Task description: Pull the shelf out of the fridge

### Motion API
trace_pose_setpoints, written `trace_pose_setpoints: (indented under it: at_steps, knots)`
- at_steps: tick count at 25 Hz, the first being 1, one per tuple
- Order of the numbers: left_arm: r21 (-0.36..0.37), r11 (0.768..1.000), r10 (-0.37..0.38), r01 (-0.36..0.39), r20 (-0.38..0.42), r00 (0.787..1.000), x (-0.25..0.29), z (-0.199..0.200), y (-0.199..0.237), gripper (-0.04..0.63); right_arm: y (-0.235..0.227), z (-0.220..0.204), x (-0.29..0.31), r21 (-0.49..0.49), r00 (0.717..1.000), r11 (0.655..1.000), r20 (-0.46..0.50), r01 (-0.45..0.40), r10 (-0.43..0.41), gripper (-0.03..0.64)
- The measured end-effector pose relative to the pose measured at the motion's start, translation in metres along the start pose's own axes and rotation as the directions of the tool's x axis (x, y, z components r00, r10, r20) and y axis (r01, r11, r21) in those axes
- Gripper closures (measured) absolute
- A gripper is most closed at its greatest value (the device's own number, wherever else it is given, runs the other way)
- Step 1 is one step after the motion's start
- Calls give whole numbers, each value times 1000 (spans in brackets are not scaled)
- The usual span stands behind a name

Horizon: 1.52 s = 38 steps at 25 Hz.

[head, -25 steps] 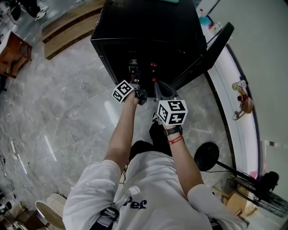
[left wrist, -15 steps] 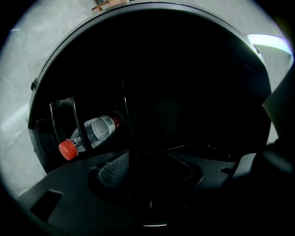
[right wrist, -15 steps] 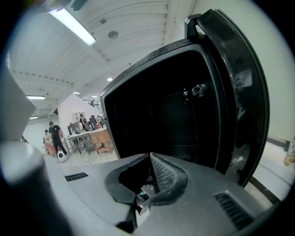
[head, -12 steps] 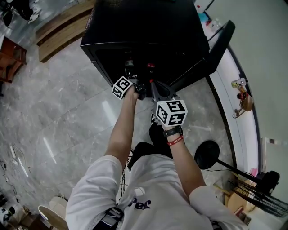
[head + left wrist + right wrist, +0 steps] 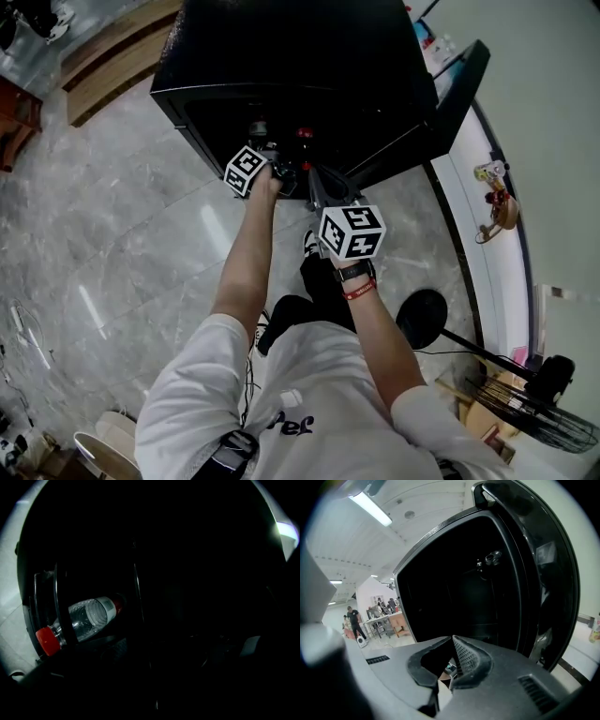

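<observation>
A black fridge stands on the floor with its door swung open to the right. My left gripper reaches into the dark opening. In the left gripper view the jaws are lost in the dark and nothing shows between them. That view shows a clear bottle with a red cap lying on the wire shelf at the left. My right gripper hovers just outside the opening. Its jaws are shut and empty, pointing at the fridge interior.
The floor is grey marble. Wooden benches lie at the far left. A black round stand base sits on the floor at my right, and a white ledge runs along the wall. People stand far off.
My left gripper has pushed a little deeper into the fridge opening. The right gripper has stayed just behind it. The head view has shifted slightly.
</observation>
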<state>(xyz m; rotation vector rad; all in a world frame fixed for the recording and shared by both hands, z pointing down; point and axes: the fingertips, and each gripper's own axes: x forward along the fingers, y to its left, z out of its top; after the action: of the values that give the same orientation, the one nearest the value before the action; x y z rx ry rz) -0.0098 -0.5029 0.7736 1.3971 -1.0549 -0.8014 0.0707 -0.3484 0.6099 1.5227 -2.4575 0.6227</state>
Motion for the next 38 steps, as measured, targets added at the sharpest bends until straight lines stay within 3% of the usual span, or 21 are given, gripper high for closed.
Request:
trace_pose_setpoints:
  at_steps: [4, 9, 11, 20, 23, 26, 38]
  knots:
    - [-16, 1000, -21, 21, 25, 999, 13, 7, 1, 373, 1, 1, 10, -4, 1000, 1000, 7, -11, 11, 607]
    - [-162, 983, -60, 83, 142, 988, 19, 17, 7, 378, -6, -1, 12, 1, 1000, 1000, 13, -11, 11, 607]
    - [-188, 978, -61, 92, 164, 985, 22, 19, 11, 398, -9, -2, 13, 9, 1000, 1000, 17, -7, 7, 607]
    - [-149, 970, -160, 192, 206, 966, 45, 30, -8, 429, -21, -7, 17, 29, 1000, 1000, 29, -12, 11, 607]
    - [-162, 972, -135, 170, 206, 969, 51, 25, -4, 478, -29, -9, 14, 45, 1000, 999, 31, -5, 4, 607]
    - [-137, 983, -91, 118, 191, 977, 52, 22, 0, 567, -32, -8, 12, 56, 1000, 998, 28, -3, 1, 607]
    - [-140, 986, -62, 92, 204, 977, 33, 19, -1, 569, -28, 6, 4, 65, 999, 998, 35, -13, 11, 607]
